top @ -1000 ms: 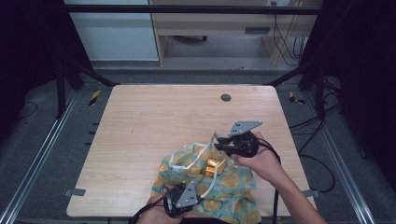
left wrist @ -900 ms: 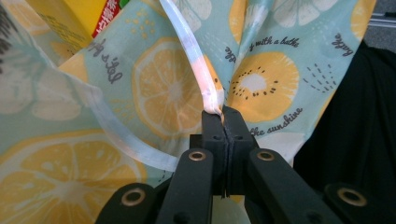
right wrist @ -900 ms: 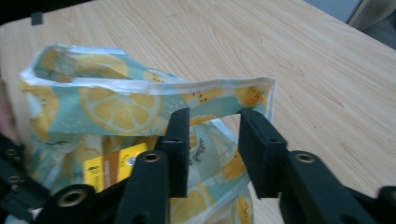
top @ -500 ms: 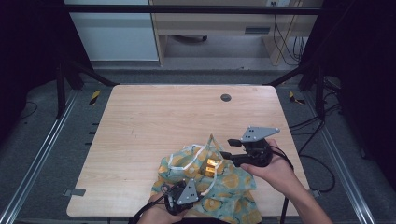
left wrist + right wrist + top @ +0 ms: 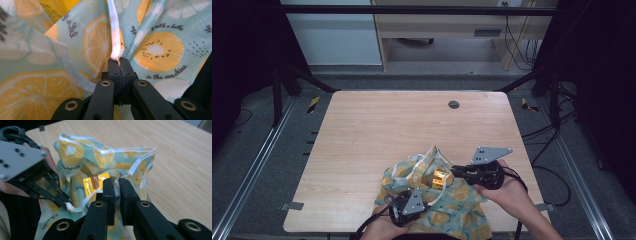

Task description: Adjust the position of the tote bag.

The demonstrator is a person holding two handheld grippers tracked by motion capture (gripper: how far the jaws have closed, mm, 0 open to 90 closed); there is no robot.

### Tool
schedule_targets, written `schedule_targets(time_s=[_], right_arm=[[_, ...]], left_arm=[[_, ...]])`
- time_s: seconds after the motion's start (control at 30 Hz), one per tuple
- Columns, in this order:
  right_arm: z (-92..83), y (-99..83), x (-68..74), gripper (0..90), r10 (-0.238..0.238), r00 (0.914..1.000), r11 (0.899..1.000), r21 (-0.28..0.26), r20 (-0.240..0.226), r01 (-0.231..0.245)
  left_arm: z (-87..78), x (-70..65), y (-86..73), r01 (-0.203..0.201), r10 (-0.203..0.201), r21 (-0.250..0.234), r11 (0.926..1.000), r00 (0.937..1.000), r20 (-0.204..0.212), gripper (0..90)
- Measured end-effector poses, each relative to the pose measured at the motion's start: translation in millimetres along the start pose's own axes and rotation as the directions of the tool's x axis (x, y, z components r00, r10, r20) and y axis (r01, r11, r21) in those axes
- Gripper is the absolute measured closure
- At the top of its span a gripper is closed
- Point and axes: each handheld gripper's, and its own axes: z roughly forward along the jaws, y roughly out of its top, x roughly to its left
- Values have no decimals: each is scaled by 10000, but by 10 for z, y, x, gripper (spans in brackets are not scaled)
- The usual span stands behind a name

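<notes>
A teal bag (image 5: 457, 202) printed with orange slices lies open at the table's near edge, and a yellow packet (image 5: 439, 178) sits in its mouth. My left gripper (image 5: 424, 202) is shut on the bag's white rim strip (image 5: 115, 37), jaws pressed together around it (image 5: 120, 62). My right gripper (image 5: 455, 171) hovers just right of the packet, with a narrow gap between its jaws and nothing in them. In the right gripper view its jaws (image 5: 117, 183) point at the packet (image 5: 96, 182) inside the bag (image 5: 75, 152), and the left gripper (image 5: 67, 203) pinches the rim at the left.
The light wooden table (image 5: 387, 125) stretches bare beyond the bag, with a dark round grommet (image 5: 454, 104) near its far edge. Metal frame rails run along both sides. Cables trail off the right side of the floor.
My right gripper has drawn back to the right, away from the bag's mouth, leaving the yellow packet in the bag. The left gripper has kept its hold on the rim.
</notes>
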Motion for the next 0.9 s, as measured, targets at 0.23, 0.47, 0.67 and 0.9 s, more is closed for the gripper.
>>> schedule_targets(time_s=[0.23,0.47,0.67,0.9], right_arm=[[-128,87,221,860,-762,9951,9947,-734,-627,715],[-82,-116,482,876,-1175,9770,9919,-690,-1779,1067],[83,-503,476,884,-726,9786,9968,181,-1925,775],[183,-766,385,887,-323,9851,9938,995,-1691,497]], left_arm=[[-16,24,-6,125,-125,-57,9999,9999,-39,900],[-73,18,-21,387,-389,-185,9991,9992,-91,868],[-218,-6,12,504,-513,-410,9979,9984,-218,809],[-489,-37,176,435,-456,-977,9943,9988,-201,758]])
